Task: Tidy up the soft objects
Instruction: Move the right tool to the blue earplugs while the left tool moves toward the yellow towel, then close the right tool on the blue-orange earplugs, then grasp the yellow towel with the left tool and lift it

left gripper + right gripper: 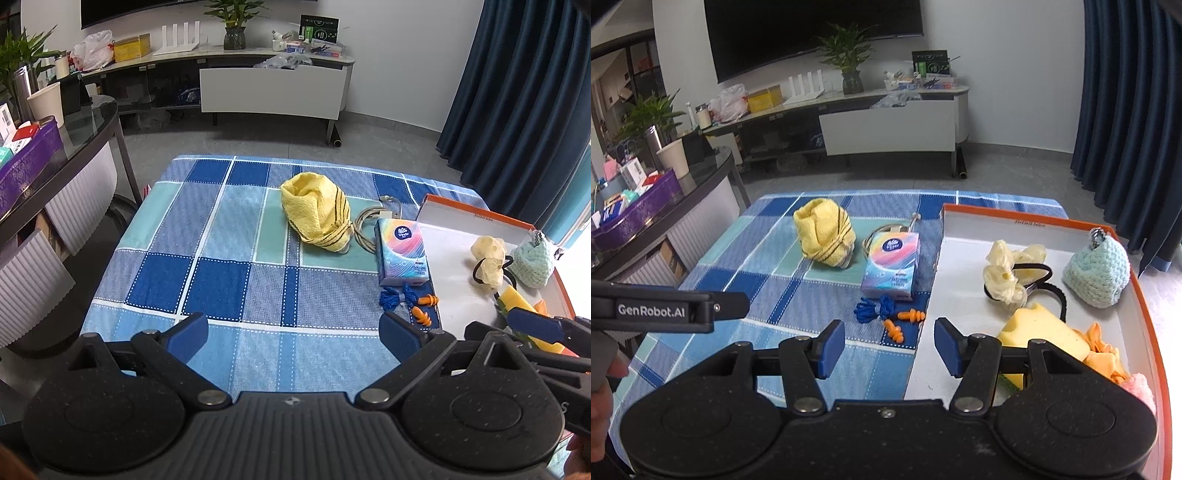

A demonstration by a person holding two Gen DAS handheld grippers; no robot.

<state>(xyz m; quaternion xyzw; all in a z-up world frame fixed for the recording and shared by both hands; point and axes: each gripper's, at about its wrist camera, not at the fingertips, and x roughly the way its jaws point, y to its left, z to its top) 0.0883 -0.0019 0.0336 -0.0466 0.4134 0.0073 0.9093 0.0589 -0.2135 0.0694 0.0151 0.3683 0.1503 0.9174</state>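
The right gripper (889,346) is released and empty, above the edge of the orange-rimmed tray (1027,220). In the tray lie a yellow sponge (1039,328), cream scrunchie (1004,271) and mint knitted pouch (1099,275). The left gripper (293,332) also hangs released, empty. Orange earplugs (905,323) lie on the desk (783,284).

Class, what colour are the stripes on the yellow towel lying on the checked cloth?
Dark, near black, on the towel; clearest in the right wrist view.
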